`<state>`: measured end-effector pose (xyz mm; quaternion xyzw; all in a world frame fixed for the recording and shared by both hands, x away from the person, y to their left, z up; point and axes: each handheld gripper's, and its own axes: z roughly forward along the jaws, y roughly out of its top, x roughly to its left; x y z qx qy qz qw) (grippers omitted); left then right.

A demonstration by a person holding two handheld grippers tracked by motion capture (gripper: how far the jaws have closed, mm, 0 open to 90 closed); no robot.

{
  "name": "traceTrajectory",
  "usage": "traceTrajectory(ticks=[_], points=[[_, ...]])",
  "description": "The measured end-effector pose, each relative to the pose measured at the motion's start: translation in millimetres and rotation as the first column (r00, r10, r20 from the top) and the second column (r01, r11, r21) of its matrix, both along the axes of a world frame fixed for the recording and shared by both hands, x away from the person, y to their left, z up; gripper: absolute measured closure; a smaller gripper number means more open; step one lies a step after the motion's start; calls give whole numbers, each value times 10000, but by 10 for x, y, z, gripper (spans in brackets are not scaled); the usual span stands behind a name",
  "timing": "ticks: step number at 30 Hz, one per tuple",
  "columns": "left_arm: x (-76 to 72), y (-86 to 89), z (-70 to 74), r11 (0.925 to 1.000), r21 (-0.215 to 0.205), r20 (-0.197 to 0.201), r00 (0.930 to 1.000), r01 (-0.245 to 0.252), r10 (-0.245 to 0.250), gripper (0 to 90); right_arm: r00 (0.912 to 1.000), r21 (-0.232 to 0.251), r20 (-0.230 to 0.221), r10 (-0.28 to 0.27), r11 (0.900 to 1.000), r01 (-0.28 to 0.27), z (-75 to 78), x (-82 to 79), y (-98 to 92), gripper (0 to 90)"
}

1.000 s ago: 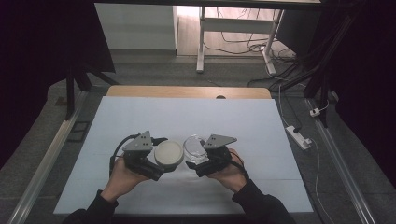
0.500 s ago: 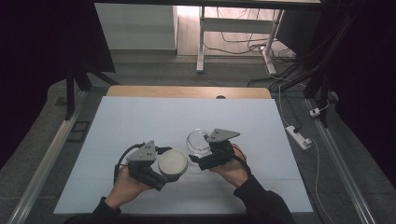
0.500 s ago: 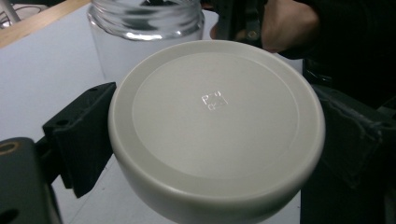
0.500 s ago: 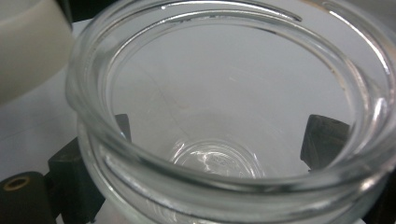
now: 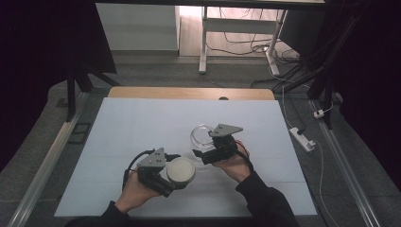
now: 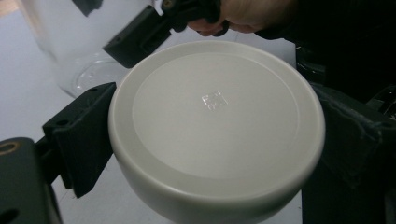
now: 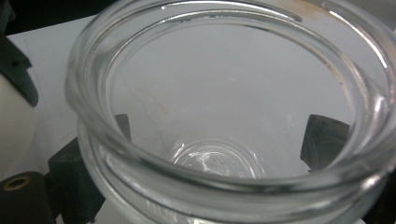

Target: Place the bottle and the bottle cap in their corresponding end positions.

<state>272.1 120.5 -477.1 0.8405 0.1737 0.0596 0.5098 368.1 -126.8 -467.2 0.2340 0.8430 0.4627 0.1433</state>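
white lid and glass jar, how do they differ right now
The white lid is opaque and shallow; the glass jar is clear and deep, its base visible through the open mouth. The lid sits clamped in the left gripper; the jar in the right gripper. In the high view the lid lies nearer the person, the jar farther up the table. Both are round and gripped at the sides.

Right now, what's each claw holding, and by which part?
Left claw grips the white lid by opposite sides of its rim. Right claw clamps the glass jar on its outer wall, just under the open mouth.
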Motion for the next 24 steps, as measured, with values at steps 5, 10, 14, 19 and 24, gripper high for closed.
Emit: traceTrajectory(ticks=[5, 10, 14, 19, 24], points=[[68, -78, -109, 9999, 35, 38, 9999, 166, -167, 81, 10000, -72, 9, -90, 9999, 90, -23, 66, 29, 65], [132, -199, -230, 9985, 248, -26, 9988, 485, -484, 81, 9998, -201, -9, -204, 9996, 204, -71, 136, 56, 65], [183, -284, -301, 9968, 403, -97, 9976, 693, -690, 81, 9996, -212, -59, -278, 9994, 277, -98, 197, 86, 65], [237, -347, -378, 9949, 616, -186, 9967, 795, -785, 81, 9995, -274, -138, -278, 9992, 274, -146, 269, 162, 65], [284, -378, -448, 9927, 913, -313, 9966, 787, -761, 81, 9994, -427, -188, -289, 9987, 281, -221, 333, 240, 65]])
